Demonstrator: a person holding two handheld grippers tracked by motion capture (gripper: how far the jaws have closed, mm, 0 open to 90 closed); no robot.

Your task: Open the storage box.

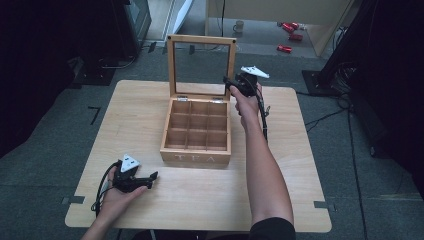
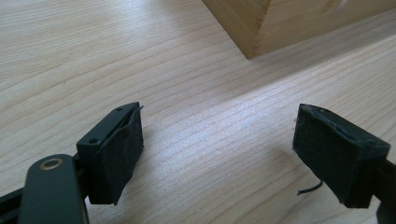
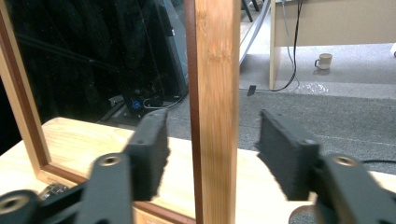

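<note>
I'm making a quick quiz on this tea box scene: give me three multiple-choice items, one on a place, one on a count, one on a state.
1. Where does the left claw rest?
A. on the table before the box
B. inside the box
C. on the floor

2. How many compartments has the tea box?
A. four
B. six
C. nine

3. How stands the lid?
A. shut
B. raised upright
C. lying detached

Answers: 1 A, it lies on the table near the front edge. 2 C, three rows of three. 3 B, its frame stands between the right claw's open pads.
</note>
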